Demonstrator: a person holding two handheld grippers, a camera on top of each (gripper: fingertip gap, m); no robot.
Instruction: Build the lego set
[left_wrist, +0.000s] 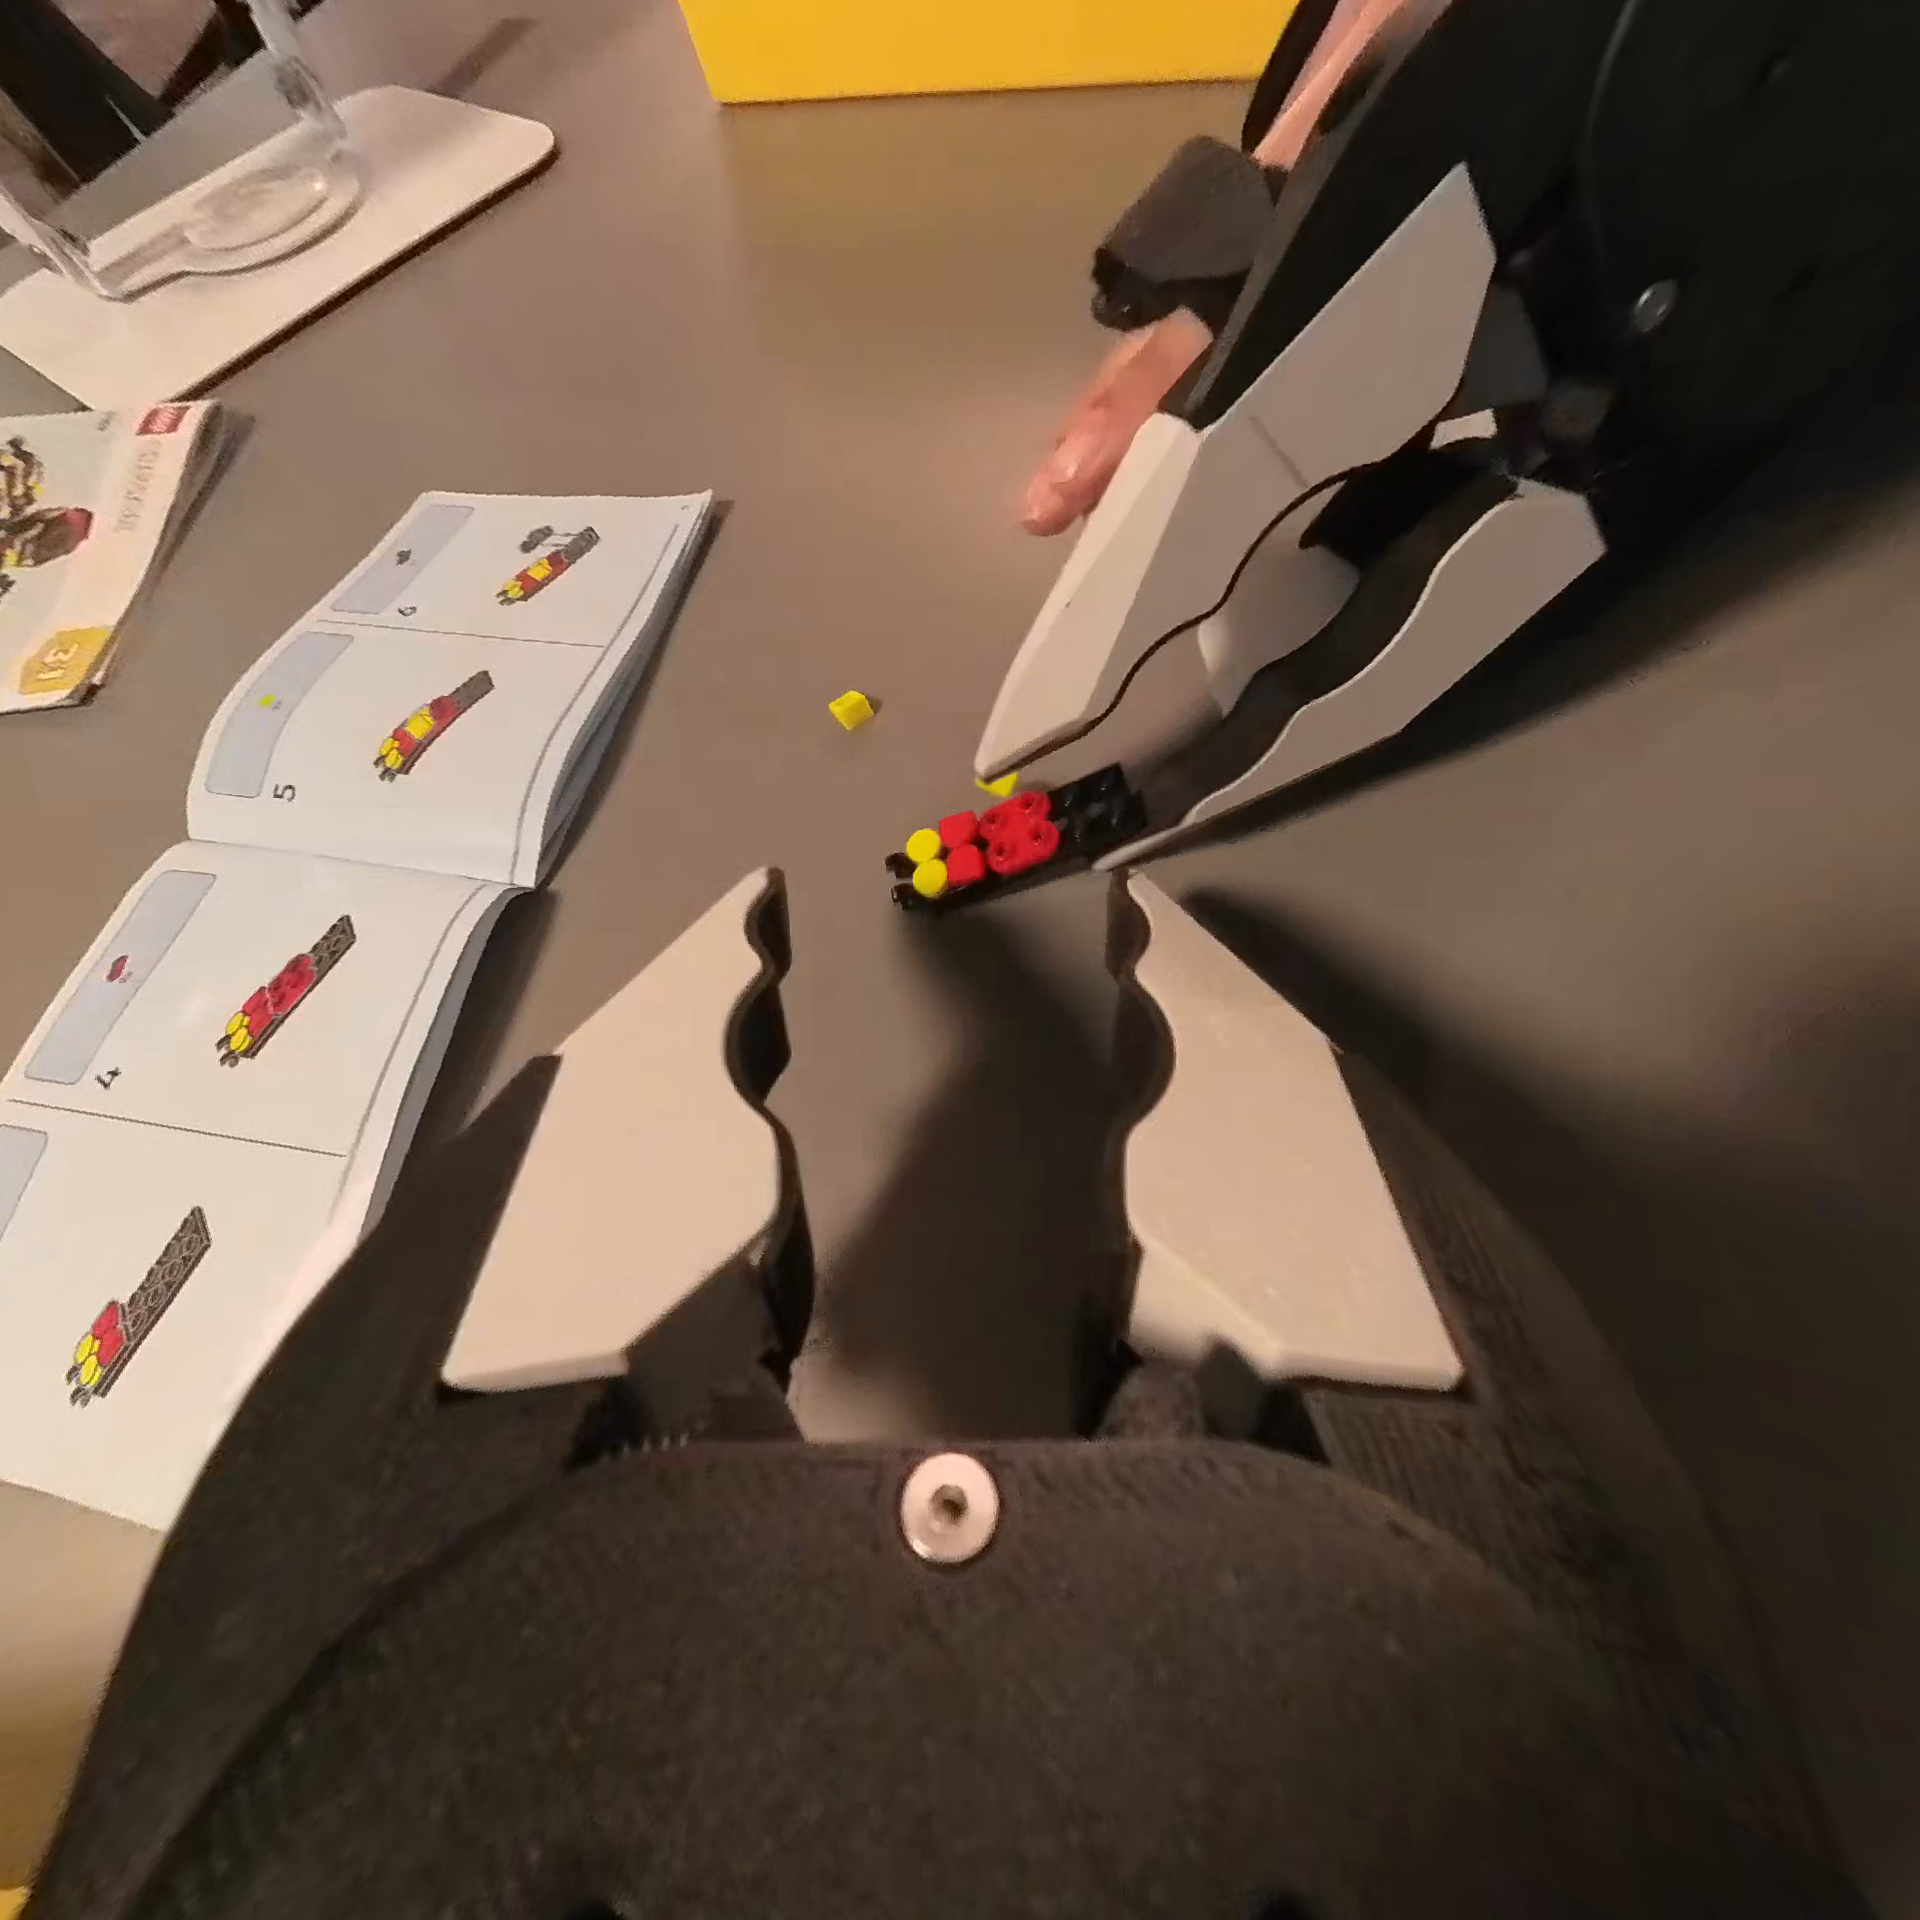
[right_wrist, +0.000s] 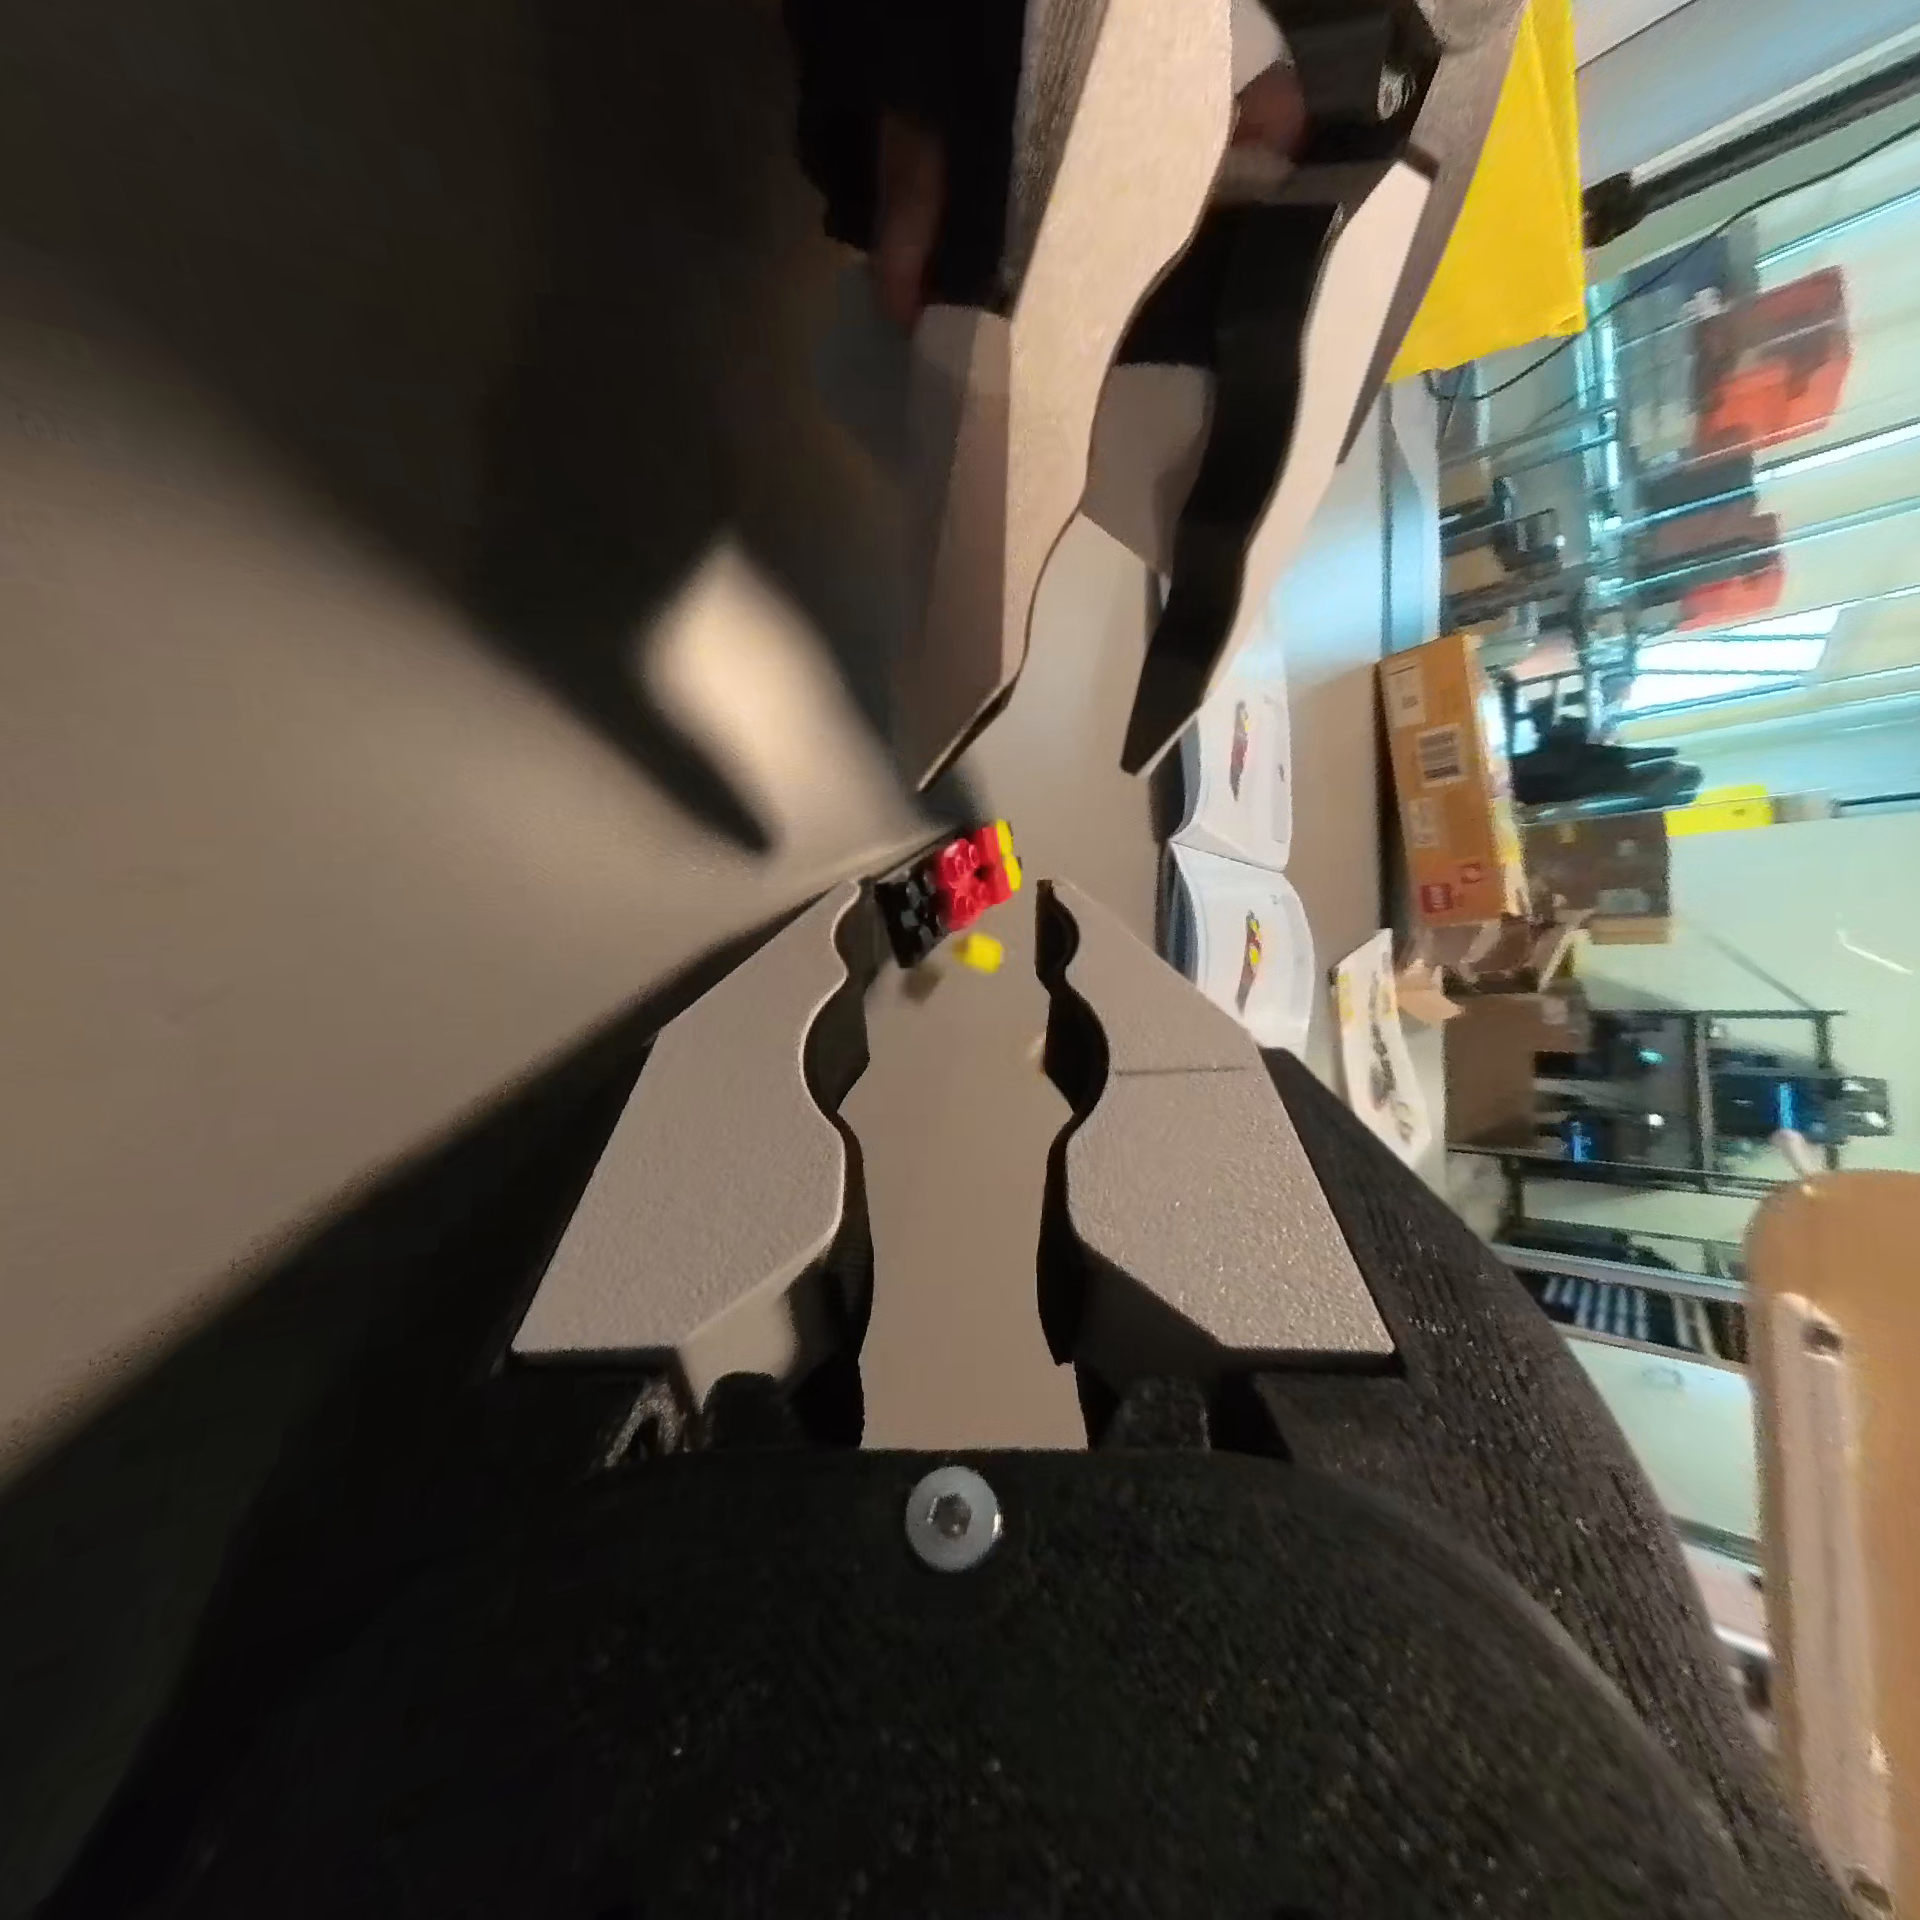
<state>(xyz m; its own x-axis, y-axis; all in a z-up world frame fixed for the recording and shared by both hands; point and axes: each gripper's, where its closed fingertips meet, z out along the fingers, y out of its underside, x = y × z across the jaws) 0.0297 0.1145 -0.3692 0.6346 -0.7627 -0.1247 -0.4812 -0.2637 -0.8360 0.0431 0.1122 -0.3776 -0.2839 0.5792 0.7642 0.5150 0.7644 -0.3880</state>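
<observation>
the left gripper (left_wrist: 940, 914) hangs low over the grey table (left_wrist: 831, 364), its two grey fingers spread wide with nothing between them but bare tabletop. just past its fingertips lies the lego build (left_wrist: 1013, 842): a black plate with two yellow round pieces at the near end, red pieces in the middle and bare black studs at the far end. the strip of table between the fingertips and the build is narrow but free.

the right gripper (left_wrist: 1049, 821) reaches in from the right edge of the table, rolled onto its side. its jaws stand partly apart and straddle the black far end of the build; whether the fingers actually press on the plate i cannot tell. a small yellow piece (left_wrist: 997, 782) sits right at the tip of its upper finger, touching or nearly so. in the right wrist view the build (right_wrist: 951, 883) lies just beyond that gripper's (right_wrist: 945, 904) own fingertips, nearer one finger.

a second loose yellow piece (left_wrist: 852, 709) lies a little farther on, apart from the build, with open table all round it. to the left an open instruction booklet (left_wrist: 416, 790) takes up that side of the table, and a second booklet (left_wrist: 94, 540) lies beyond it by the left edge. farther back stand a clear stand on a white mat (left_wrist: 312, 208) near the far left corner and a yellow box (left_wrist: 977, 52) at the far edge.
</observation>
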